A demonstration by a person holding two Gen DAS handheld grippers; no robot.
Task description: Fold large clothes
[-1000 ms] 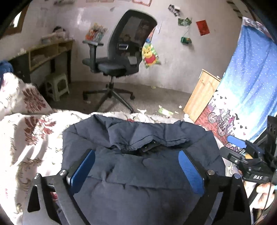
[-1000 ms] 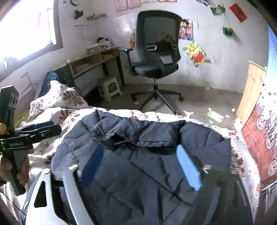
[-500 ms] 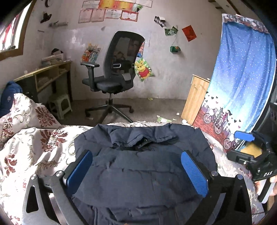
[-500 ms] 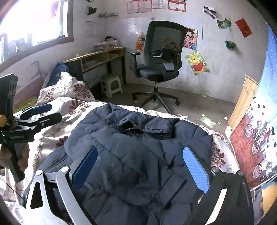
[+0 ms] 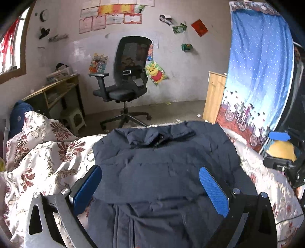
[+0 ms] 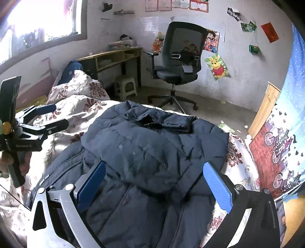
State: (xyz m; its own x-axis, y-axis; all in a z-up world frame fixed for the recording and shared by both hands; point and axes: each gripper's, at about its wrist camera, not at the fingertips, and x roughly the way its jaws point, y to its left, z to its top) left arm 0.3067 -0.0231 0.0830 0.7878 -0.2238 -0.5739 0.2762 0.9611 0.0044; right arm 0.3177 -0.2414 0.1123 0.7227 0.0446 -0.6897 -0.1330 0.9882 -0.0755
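The jacket (image 6: 152,156) lies on the bed (image 6: 76,108), its collar half doubled back, just below both grippers. Left gripper (image 5: 150,188) jaws gape empty; right gripper (image 6: 154,184) jaws are opening, nothing between them. Puffy padding may spring the fold open, or slide off the bed's far edge.

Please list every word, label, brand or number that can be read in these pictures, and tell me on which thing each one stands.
"GenRobot.AI", partly blurred: white print on the left hand-held gripper, seen in the right wrist view.
White print on the jacket, near its left edge: too small to read.
Certificates on the wall: too blurred to read.
Posters and the red paper: no readable words.
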